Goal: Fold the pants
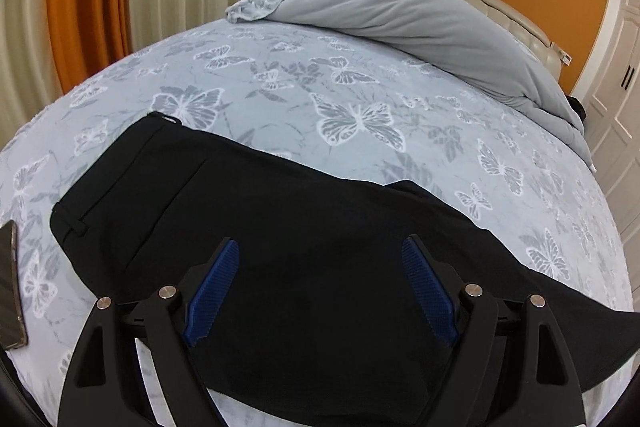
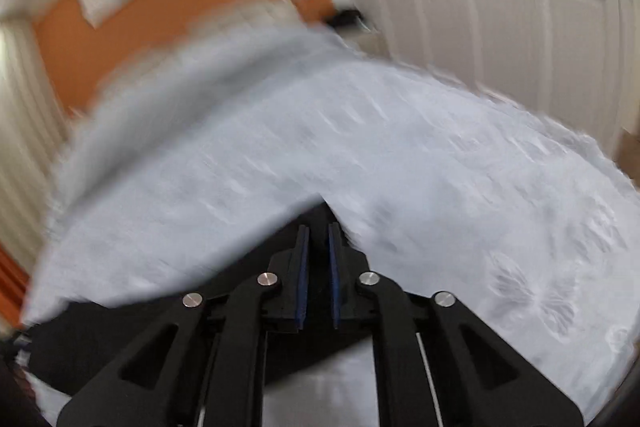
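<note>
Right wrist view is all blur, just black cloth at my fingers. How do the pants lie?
Observer: The pants lie spread across the bed, with the waistband at the left of the left wrist view.
Operator: Left gripper?
Observer: The left gripper hovers over the pants, fingers wide apart, gripping nothing.
Operator: Anything in the way?
Observer: A phone lies on the bed beside the waistband, clear of the cloth.

Butterfly-print bed point(image 1: 360, 75), black pants point(image 1: 280, 227), duvet point(image 1: 420, 15), perhaps phone point(image 1: 10, 287)
</note>
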The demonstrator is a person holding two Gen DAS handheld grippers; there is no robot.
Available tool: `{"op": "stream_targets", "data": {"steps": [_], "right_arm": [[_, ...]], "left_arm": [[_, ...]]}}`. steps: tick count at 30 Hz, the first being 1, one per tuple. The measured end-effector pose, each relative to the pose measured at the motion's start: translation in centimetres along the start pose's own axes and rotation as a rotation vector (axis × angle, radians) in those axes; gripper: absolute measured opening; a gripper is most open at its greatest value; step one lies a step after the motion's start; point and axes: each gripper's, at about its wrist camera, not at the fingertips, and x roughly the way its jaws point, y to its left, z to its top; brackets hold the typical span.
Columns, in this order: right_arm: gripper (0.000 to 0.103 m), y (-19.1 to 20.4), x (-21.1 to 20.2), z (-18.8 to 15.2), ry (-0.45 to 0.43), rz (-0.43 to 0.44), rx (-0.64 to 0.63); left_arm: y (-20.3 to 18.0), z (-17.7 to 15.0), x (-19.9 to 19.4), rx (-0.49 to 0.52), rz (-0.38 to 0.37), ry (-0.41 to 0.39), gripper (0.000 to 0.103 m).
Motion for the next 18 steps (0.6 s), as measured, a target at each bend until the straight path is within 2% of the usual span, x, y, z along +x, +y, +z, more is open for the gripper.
{"op": "stream_targets", "data": {"steps": [2,4,6,7,10,11,12,13,14,16,18], "right_arm": [[0.014,-3.5,4.3,-2.7,0.16,-0.019,0.141],[0.016,-5.0,6.4,-4.2,0.238,-0.023,0.185],[0.031,-5.2,6.1,-4.5,0.216,-0.011,0.182],[0.046,-5.3,6.2,-4.6,0.22,-0.013,0.188],[0.047,-4.9,6.9,-5.0,0.22,0.023,0.209],[0.04,-4.6,7.0,-5.0,0.214,0.024,0.205],[0.026,-4.4,7.0,-4.9,0.217,0.05,0.21],[0.007,-4.1,7.4,-4.9,0.241,0.118,0.246],[0.007,-4.1,7.6,-4.5,0.244,0.152,0.278],[0.007,-2.7,5.0,-3.0,0.178,0.2,0.276],[0.007,-0.4,-0.6,0.1,0.037,0.327,0.243]], "left_arm": [[0.0,-0.3,-0.1,-0.003,0.003,0.004,0.081],[0.1,-0.3,-0.2,-0.009,-0.002,0.005,0.081],[0.2,-0.3,-0.3,-0.02,-0.013,0.003,0.081],[0.1,-0.5,-0.4,-0.021,-0.013,0.003,0.081],[-0.2,-0.7,-0.3,-0.007,-0.008,0.008,0.081],[-0.2,-0.7,-0.2,-0.007,-0.007,0.01,0.081],[-0.3,-0.8,-0.1,-0.008,-0.009,0.015,0.081],[-0.3,-0.8,-0.1,-0.011,-0.012,0.018,0.081],[-0.3,-0.8,0.0,-0.014,-0.016,0.021,0.081],[-0.2,-0.7,0.0,-0.015,-0.014,0.02,0.081],[0.0,-0.6,-0.1,-0.029,-0.013,0.015,0.081]]}}
